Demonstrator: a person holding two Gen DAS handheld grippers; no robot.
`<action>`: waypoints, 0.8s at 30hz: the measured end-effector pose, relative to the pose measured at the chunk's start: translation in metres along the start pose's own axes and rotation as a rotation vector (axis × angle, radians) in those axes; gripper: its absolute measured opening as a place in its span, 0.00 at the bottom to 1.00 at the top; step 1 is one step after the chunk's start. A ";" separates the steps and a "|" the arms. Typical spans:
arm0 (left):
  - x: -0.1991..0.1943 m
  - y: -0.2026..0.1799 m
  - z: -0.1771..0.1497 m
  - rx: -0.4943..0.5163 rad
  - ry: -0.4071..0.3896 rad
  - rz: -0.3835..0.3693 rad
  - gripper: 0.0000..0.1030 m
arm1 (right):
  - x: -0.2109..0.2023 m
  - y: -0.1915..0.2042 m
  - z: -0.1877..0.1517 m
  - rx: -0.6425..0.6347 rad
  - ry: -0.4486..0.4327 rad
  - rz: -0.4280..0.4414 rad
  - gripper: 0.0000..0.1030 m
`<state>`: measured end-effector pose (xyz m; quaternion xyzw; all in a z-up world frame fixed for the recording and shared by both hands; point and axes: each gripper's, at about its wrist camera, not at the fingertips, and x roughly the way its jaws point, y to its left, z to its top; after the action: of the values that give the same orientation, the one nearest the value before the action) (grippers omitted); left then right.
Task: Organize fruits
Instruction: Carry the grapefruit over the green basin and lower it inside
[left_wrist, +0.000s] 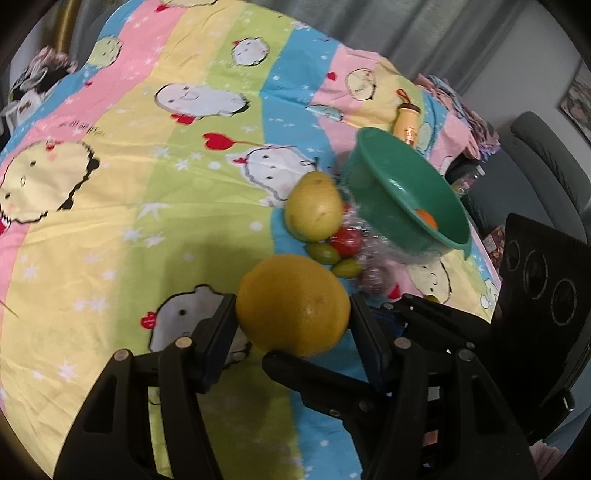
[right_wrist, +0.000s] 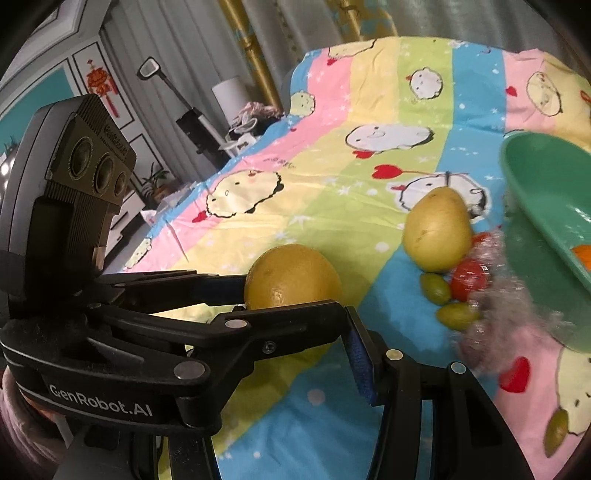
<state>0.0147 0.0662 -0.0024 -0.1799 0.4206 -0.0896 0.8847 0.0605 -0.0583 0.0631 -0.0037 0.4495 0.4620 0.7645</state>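
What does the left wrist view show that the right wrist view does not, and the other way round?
Only left wrist: a small yellow bottle behind the green bowl, and a grey chair. Only right wrist: a red knot ornament on the wall, and the GenRobot.AI lettering. Both: the left tongs shut on a yellow citrus, the pear, the striped cartoon sheet.

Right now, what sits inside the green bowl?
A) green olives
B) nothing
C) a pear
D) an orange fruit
D: a small orange fruit lies inside the green bowl, while the pear rests on the cloth beside it.
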 end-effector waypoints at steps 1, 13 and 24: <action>0.000 -0.003 0.001 0.009 -0.003 -0.004 0.58 | -0.003 0.000 0.000 -0.006 -0.004 -0.007 0.52; -0.003 -0.029 0.011 0.016 -0.060 -0.043 0.59 | -0.037 -0.004 0.006 -0.080 -0.073 -0.046 0.51; 0.002 -0.062 0.023 0.080 -0.109 -0.040 0.58 | -0.063 -0.027 0.007 -0.074 -0.154 -0.050 0.51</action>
<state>0.0328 0.0144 0.0340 -0.1573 0.3644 -0.1140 0.9107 0.0736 -0.1152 0.1002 -0.0073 0.3718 0.4578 0.8075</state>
